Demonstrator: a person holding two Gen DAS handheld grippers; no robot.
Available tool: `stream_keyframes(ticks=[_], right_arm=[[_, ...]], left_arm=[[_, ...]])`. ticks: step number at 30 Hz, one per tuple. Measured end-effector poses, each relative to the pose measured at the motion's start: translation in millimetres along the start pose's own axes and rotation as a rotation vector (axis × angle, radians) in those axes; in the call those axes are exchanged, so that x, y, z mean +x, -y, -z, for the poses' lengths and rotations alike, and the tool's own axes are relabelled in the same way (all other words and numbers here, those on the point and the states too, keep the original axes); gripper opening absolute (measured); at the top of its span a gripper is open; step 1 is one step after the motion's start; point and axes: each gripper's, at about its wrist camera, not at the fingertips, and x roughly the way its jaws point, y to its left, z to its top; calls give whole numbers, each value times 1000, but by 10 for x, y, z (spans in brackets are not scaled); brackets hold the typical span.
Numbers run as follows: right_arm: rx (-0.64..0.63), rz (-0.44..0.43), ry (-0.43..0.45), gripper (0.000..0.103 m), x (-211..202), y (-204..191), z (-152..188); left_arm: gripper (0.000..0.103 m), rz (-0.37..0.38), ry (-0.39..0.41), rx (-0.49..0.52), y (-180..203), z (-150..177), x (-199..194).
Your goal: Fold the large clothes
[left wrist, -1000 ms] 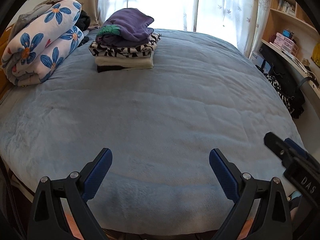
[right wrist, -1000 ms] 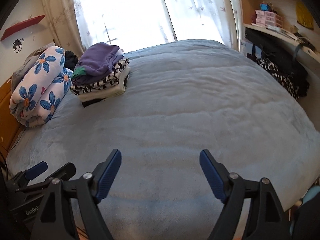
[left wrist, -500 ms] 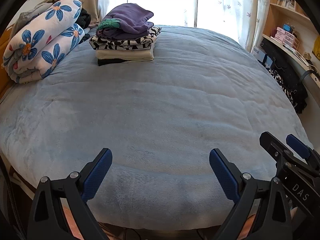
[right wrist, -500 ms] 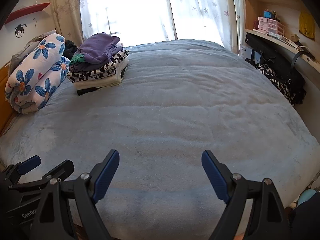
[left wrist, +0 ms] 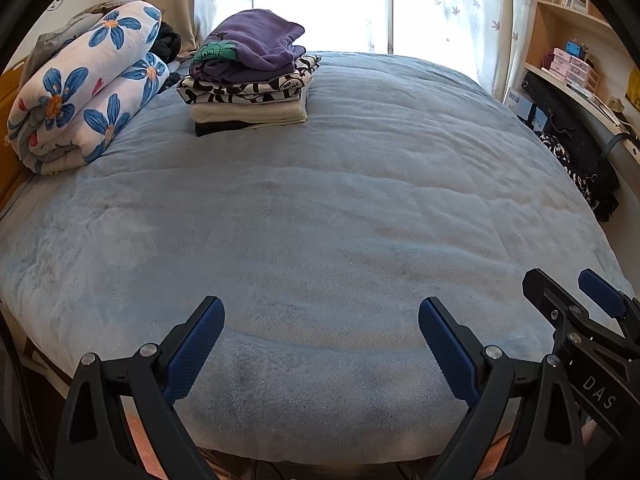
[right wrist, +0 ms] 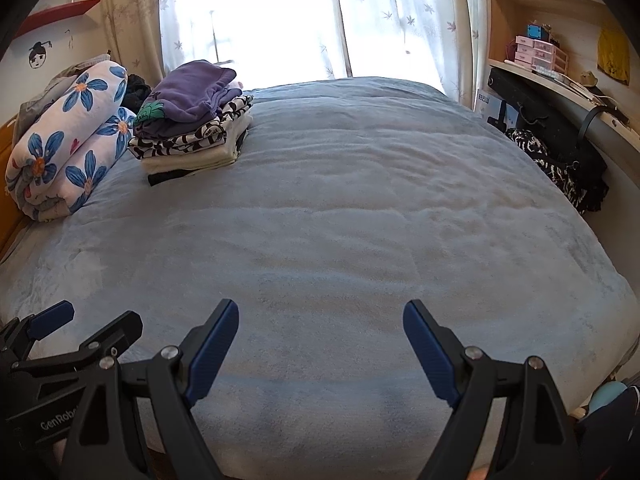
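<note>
Both claws, left claw [left wrist: 320, 344] and right claw [right wrist: 320, 344], are spread wide and holding nothing, and barely anything changed in the last second: same hover over the near edge of the bed [left wrist: 320, 220], so I'd say we're between garments. The folded stack [left wrist: 250, 80] sits well apart, around 11 o'clock.

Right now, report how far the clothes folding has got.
Done: a stack of folded clothes sits at the far left of the bed, purple top uppermost, beside a rolled floral quilt. In hand: nothing; the left gripper and right gripper both hang open over bare blanket. Left: no unfolded garment lies on the bed; dark clothes hang at the right edge, possibly next.
</note>
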Motion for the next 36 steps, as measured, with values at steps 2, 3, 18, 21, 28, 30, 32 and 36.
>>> stream_keyframes(ticks=[2, 3, 18, 21, 28, 30, 32, 36], right_arm=[[1, -1, 1, 85, 5, 12, 7], [0, -1, 0, 85, 4, 10, 4], [2, 5, -7, 85, 33, 50, 1], [3, 4, -7, 85, 35, 53, 0], [5, 7, -5, 85, 40, 61, 4], [5, 10, -3, 85, 41, 73, 7], [4, 14, -2, 85, 37, 71, 11], [4, 14, -2, 85, 35, 68, 11]], left_arm=[[97, 0, 2, -2, 8, 9, -7], [97, 0, 1, 1, 1, 6, -5], [97, -9, 6, 7, 40, 0, 13], [97, -10, 7, 7, 46, 2, 15], [97, -10, 7, 7, 46, 2, 16], [97, -8, 9, 7, 43, 1, 17], [97, -10, 8, 7, 51, 2, 13], [97, -13, 8, 8, 57, 0, 17]])
